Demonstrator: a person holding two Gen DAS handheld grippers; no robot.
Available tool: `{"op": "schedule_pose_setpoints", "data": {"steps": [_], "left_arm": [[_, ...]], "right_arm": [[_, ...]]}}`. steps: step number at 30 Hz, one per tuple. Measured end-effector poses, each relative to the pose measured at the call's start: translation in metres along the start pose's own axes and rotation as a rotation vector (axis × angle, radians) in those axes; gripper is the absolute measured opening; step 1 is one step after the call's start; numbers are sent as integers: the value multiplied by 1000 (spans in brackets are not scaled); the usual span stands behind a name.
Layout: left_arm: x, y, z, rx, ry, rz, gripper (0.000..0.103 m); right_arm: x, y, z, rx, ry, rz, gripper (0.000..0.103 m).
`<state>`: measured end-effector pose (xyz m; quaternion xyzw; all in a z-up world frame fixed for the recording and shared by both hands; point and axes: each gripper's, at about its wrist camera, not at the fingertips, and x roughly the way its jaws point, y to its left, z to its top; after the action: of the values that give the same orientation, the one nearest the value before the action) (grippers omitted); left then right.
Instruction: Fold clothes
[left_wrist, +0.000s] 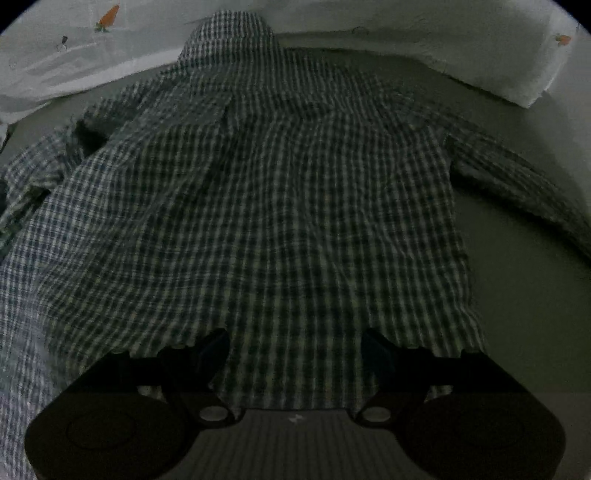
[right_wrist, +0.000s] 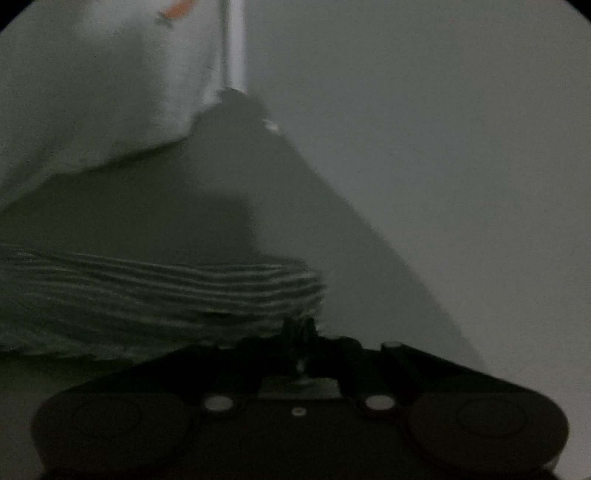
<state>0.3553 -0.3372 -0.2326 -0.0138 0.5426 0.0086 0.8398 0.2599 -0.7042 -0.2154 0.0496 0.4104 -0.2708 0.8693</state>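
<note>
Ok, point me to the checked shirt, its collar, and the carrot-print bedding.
checked shirt (left_wrist: 266, 206), left wrist view, middle of the back panel.
collar (left_wrist: 231, 35), left wrist view, top of the raised fold.
carrot-print bedding (left_wrist: 66, 62), left wrist view, white cloth near the carrot.

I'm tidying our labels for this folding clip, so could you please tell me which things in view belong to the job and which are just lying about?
Belongs to the job:
checked shirt
left gripper
right gripper

Just lying about:
white carrot-print bedding
bed surface

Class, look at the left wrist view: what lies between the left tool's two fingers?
The checked shirt: its hem runs between the open left tool's fingers. Left wrist view.
</note>
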Motion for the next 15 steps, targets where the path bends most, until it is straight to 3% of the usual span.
{"op": "schedule_pose_setpoints", "data": {"steps": [2,3,5,8,11,15], "left_arm": [[-4,8,-6,-15,-9,4,80],[-6,16,-8,-33,-14,9,80],[-10,31,-13,-70,-24,19,80],[-25,62,-26,-145,-47,60,80],[-35,100,-42,-213,-52,115,80],[-49,157,-64,-288,-60,198,80]], "right_arm": [[12,-3,0,-4,65,-57,7],[5,-6,-4,26,68,-32,8],[-11,-13,-11,92,65,30,23],[-44,-7,-37,89,84,152,34],[-71,21,-71,25,141,310,39],[-110,73,-116,-86,179,413,44]]}}
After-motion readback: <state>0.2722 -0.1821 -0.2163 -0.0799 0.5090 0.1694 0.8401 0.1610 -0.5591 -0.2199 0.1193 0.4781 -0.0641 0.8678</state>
